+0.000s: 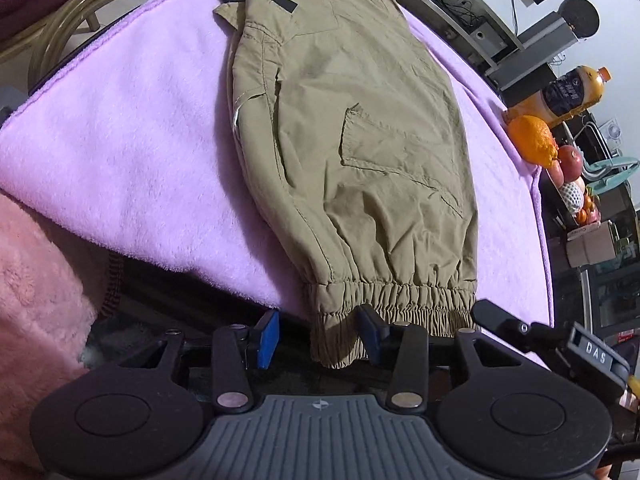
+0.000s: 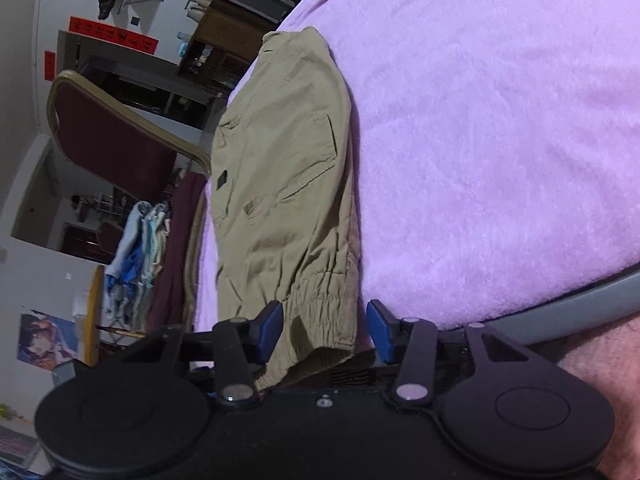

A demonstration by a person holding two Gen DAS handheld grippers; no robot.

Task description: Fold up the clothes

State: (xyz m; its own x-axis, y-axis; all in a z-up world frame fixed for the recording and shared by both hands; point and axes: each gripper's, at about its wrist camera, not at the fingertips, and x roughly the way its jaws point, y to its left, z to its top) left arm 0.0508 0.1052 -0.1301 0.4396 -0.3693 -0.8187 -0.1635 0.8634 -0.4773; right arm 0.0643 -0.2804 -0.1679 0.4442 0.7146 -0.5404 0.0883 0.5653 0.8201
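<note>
Khaki cargo trousers (image 1: 352, 128) lie folded lengthwise on a lilac fleece blanket (image 1: 140, 140), their elastic cuff (image 1: 392, 296) hanging over the near edge. My left gripper (image 1: 319, 336) is open around the cuff's left corner. One blue pad (image 1: 268, 338) stands clear of the cloth; the other finger rests against it. In the right wrist view the same trousers (image 2: 288, 184) run away from me on the blanket (image 2: 480, 120). My right gripper (image 2: 326, 330) is open with the cuff (image 2: 320, 312) between its pads and a gap on the right side.
An orange (image 1: 532, 140), a juice bottle (image 1: 572, 92) and apples (image 1: 570, 158) sit past the blanket's right edge. Pink fleece (image 1: 32, 300) lies at lower left. A red chair (image 2: 108, 140) and a stack of folded clothes (image 2: 136, 248) stand beyond the blanket's left side.
</note>
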